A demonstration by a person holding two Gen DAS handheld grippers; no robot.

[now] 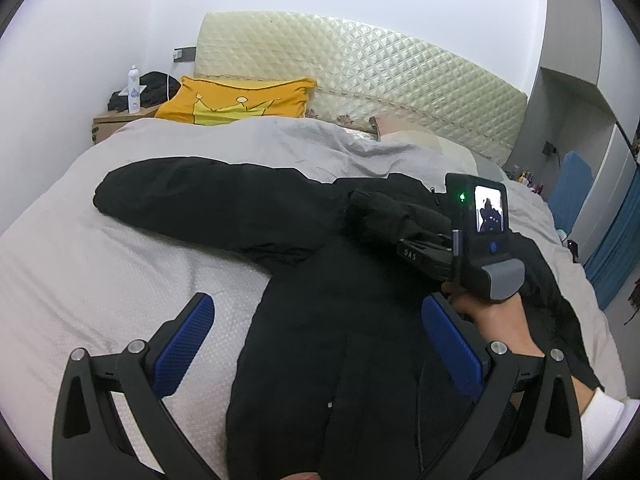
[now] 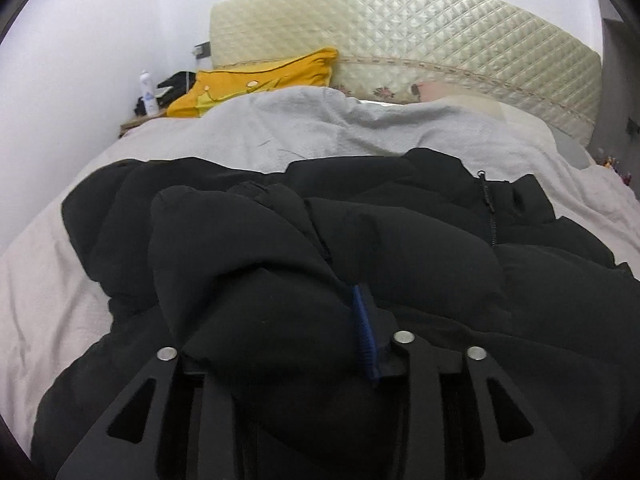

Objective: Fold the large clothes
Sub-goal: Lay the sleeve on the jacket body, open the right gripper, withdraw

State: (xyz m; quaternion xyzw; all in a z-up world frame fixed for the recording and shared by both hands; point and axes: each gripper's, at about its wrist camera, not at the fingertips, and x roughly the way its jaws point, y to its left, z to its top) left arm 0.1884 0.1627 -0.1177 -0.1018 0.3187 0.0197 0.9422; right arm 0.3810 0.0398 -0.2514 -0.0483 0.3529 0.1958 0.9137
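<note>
While the black puffer jacket [image 1: 320, 320] lies spread on the grey bedspread [image 1: 100, 280], one sleeve [image 1: 192, 196] stretches toward the picture's left, w/ the zip [image 2: 490, 216] running down the front near the collar. L gripper [image 1: 316, 344] hovers just above the jacket body, jaws wide apart, blue pads [image 1: 182, 344] clear of the fabric; nothing between them. R gripper [image 2: 288, 320], seen from the L wrist cam w/ its small screen [image 1: 488, 208] lit and a bare hand [image 1: 492, 316] on the grip, points into the bunched sleeve fabric on the jacket's right side. R wrist view: a thick fold of black fabric fills the gap between the jaws and hides the left pad; only the right blue pad's [image 2: 366, 332] edge shows, touching the cloth. Whether both pads press: cannot tell. Bkgd: yellow pillow [image 1: 236, 100], quilted cream headboard [image 1: 360, 72], white bottle [image 1: 133, 90] on the wooden nightstand [image 1: 108, 124].
</note>
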